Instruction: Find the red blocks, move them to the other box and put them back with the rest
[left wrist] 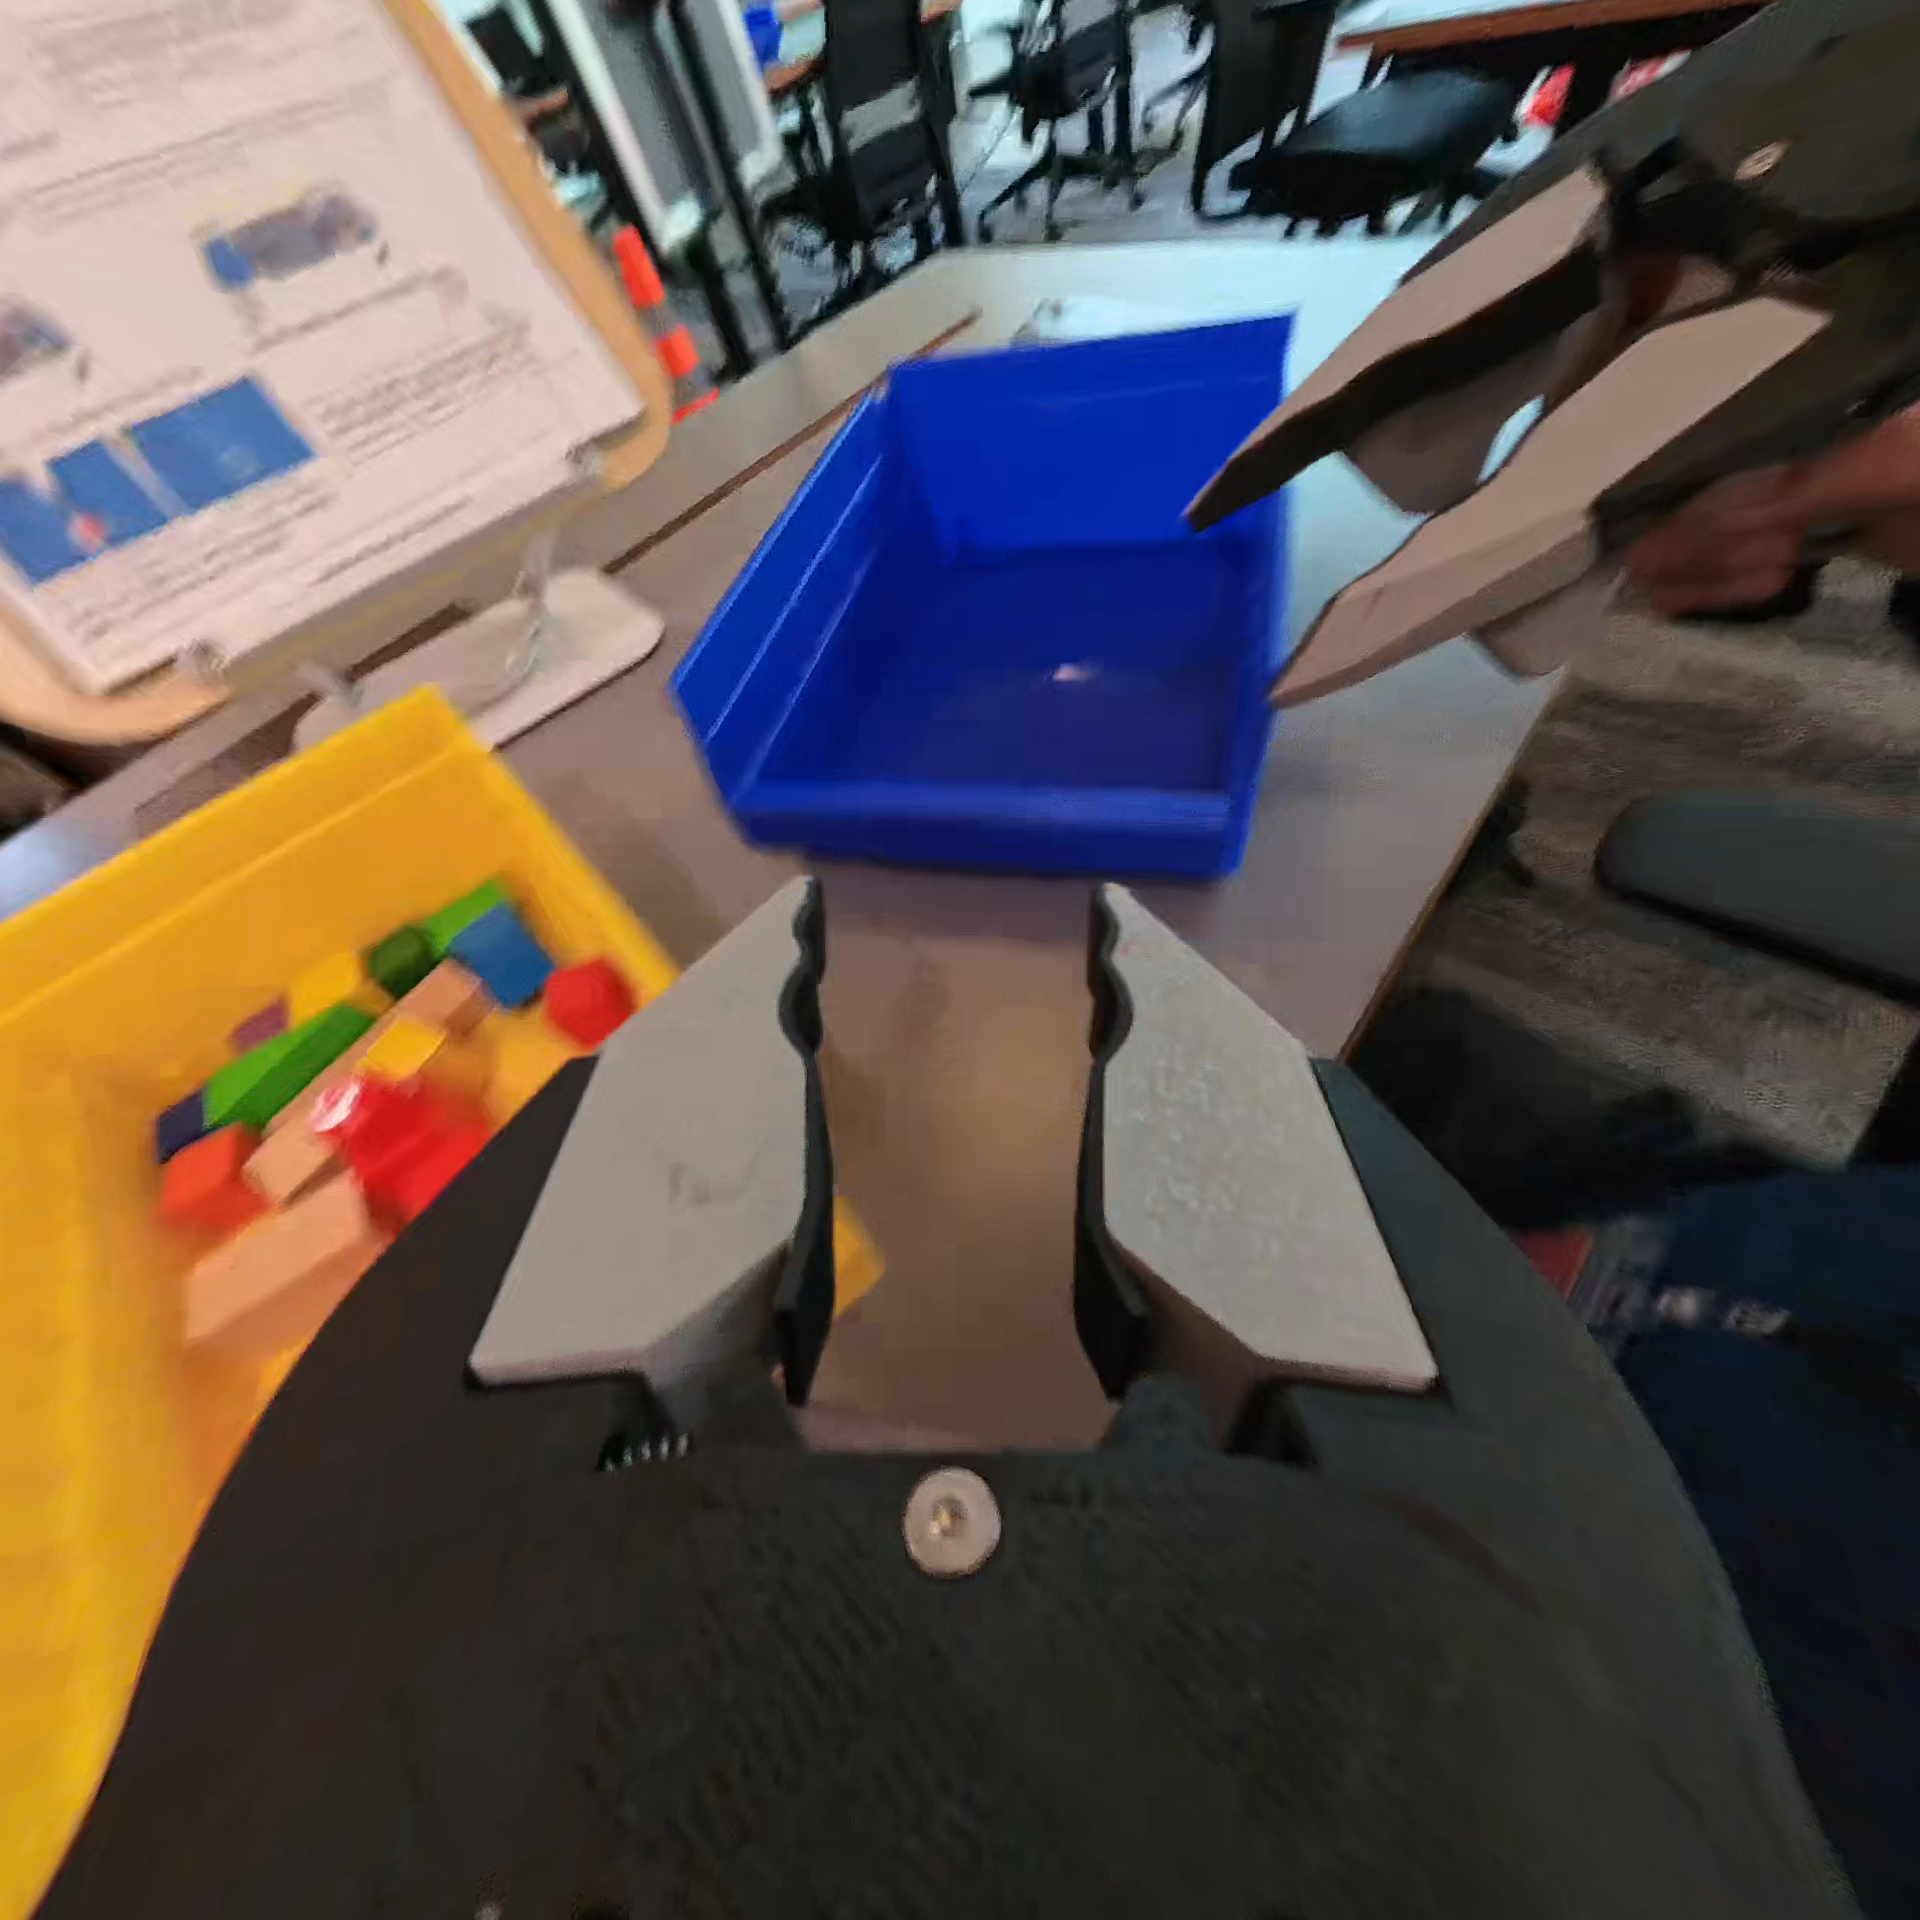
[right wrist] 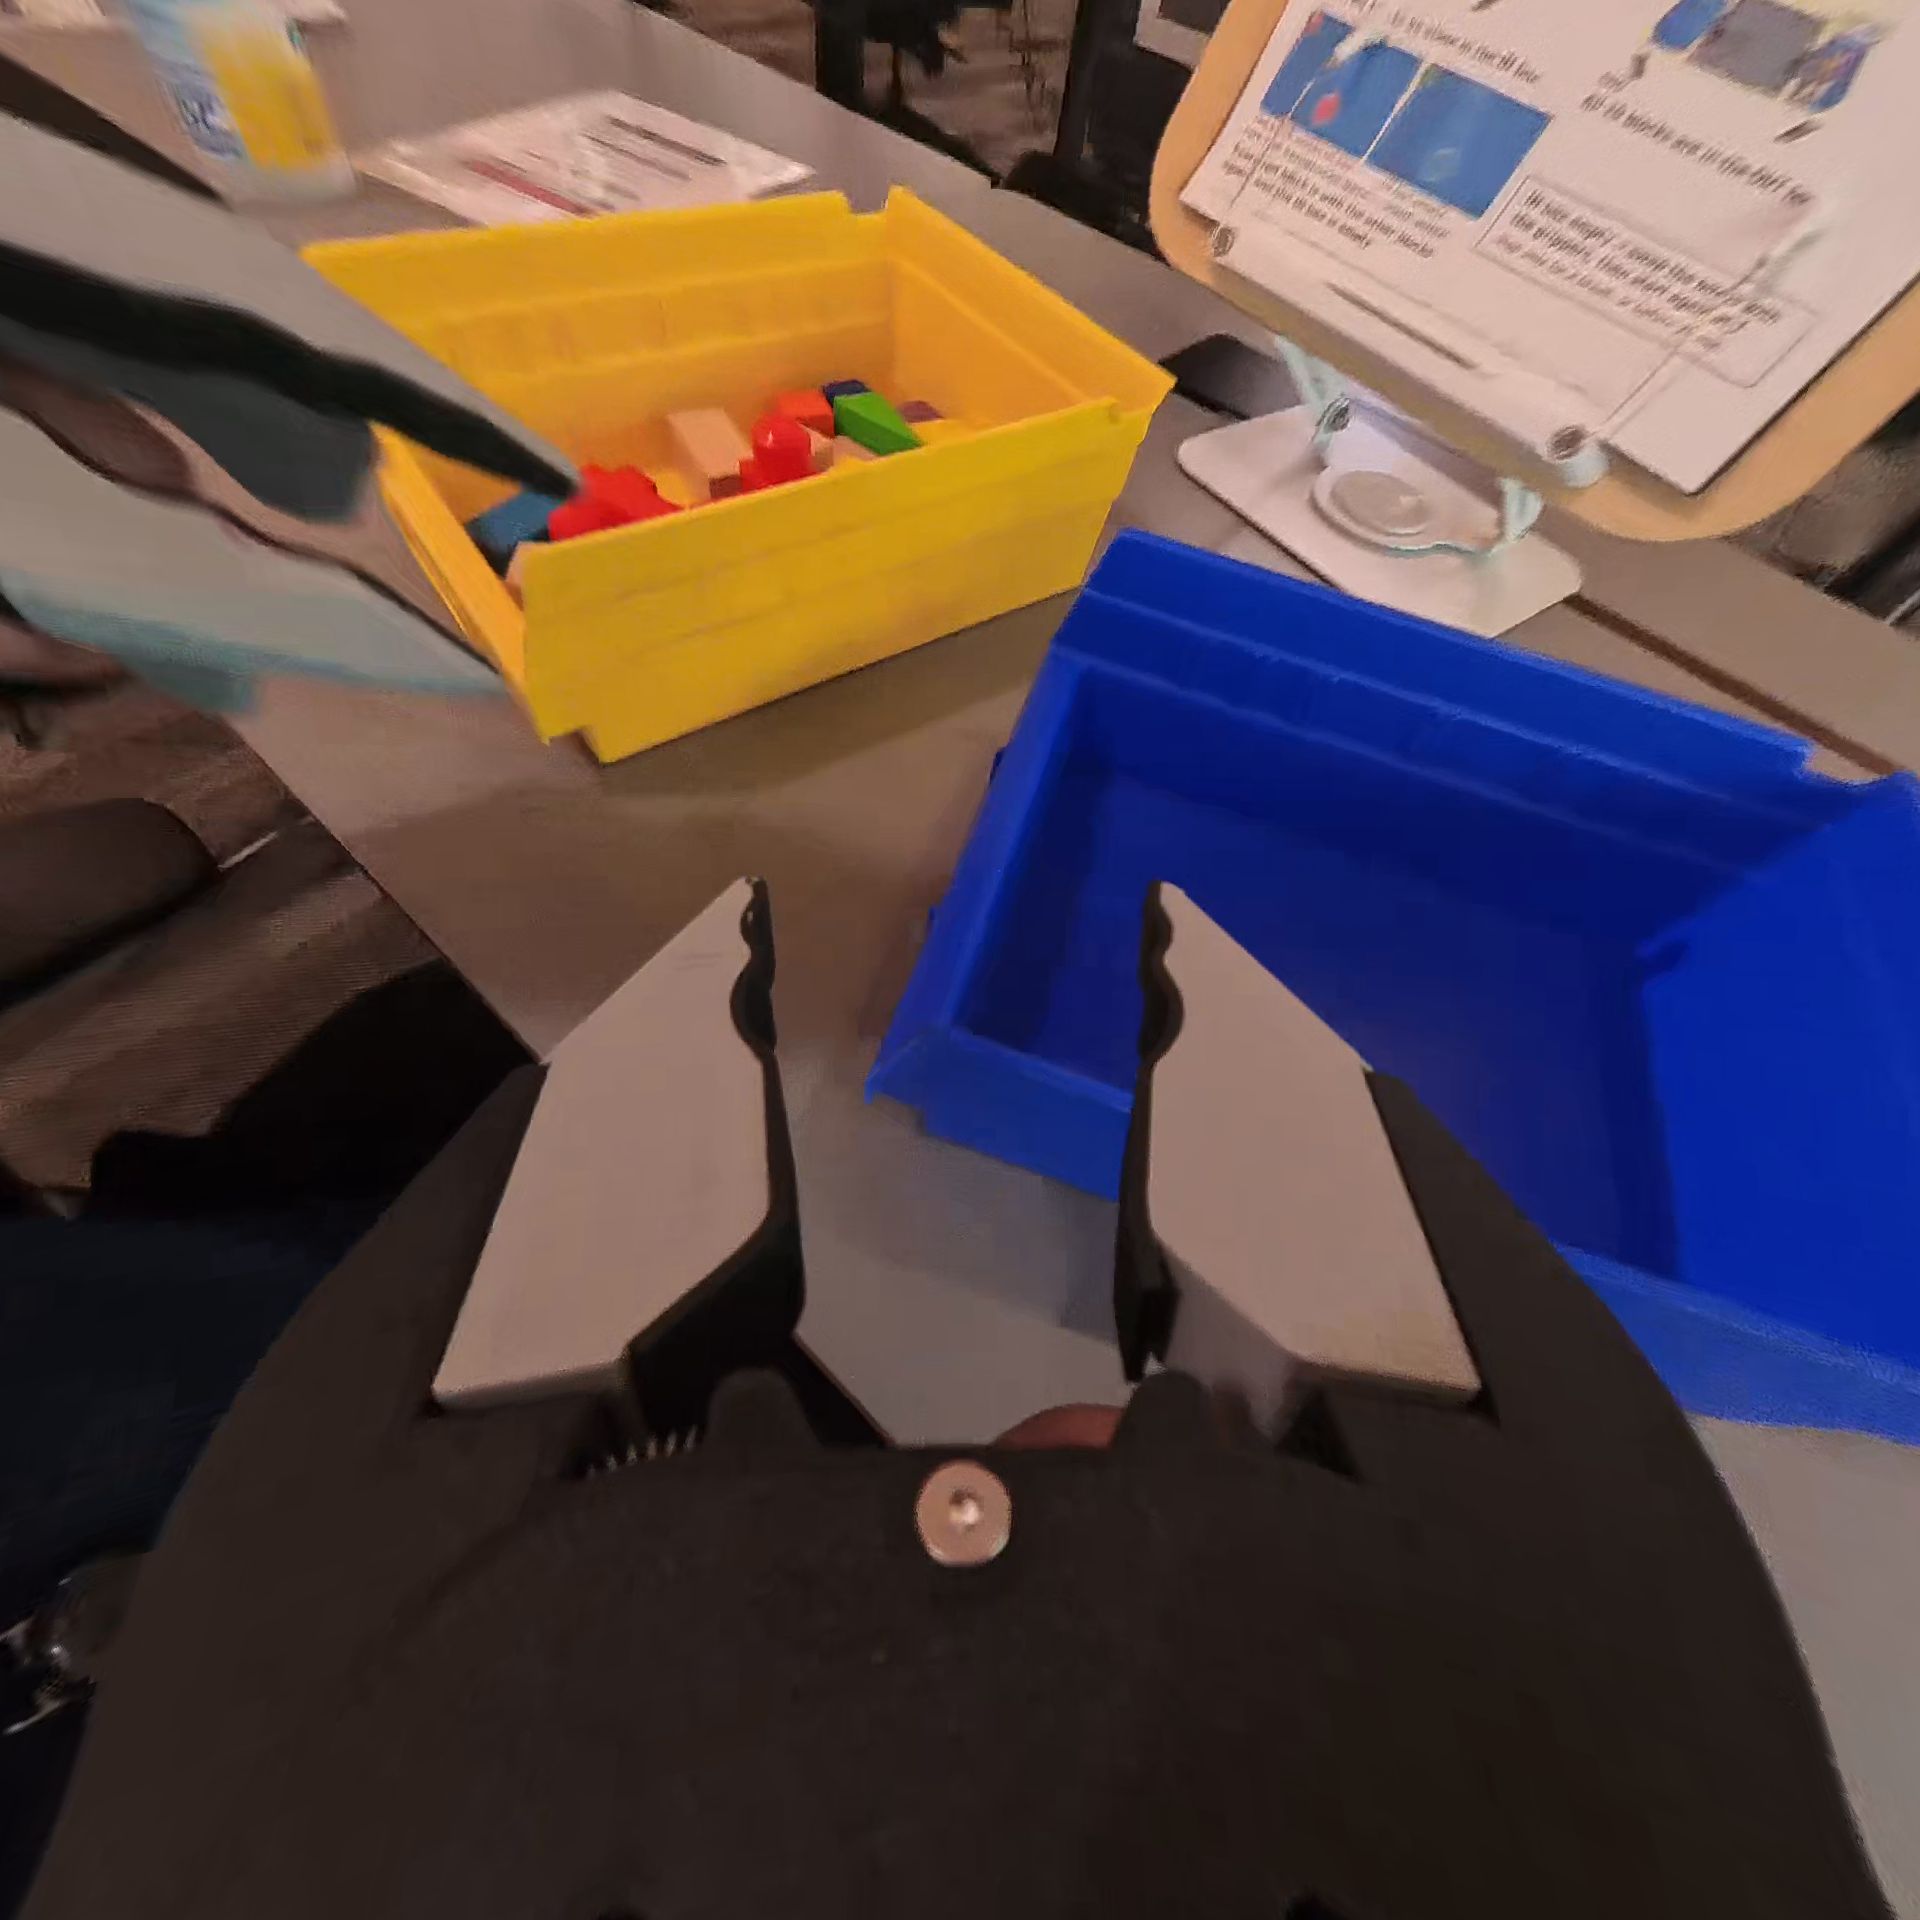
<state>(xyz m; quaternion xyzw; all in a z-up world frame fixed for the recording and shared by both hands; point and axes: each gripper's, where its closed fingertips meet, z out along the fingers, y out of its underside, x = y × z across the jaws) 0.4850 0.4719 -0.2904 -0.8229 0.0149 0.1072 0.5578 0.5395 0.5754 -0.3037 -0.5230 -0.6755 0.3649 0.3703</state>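
- The red blocks [left wrist: 405,1138] lie in the yellow box [left wrist: 156,935], at the bench's [left wrist: 935,1039] left end.
- The blue box [left wrist: 997,831] has nothing in it.
- The left gripper [left wrist: 956,914] is spread, holds nothing, and is right beside the yellow box, so it is nearer.
- The right gripper [right wrist: 956,904] is spread too, by the blue box's near corner.

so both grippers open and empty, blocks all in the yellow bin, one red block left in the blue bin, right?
Not quite: the blue bin is empty, as the left wrist view shows. The red blocks lie in the yellow bin with the rest. Left gripper and right gripper are open and empty.
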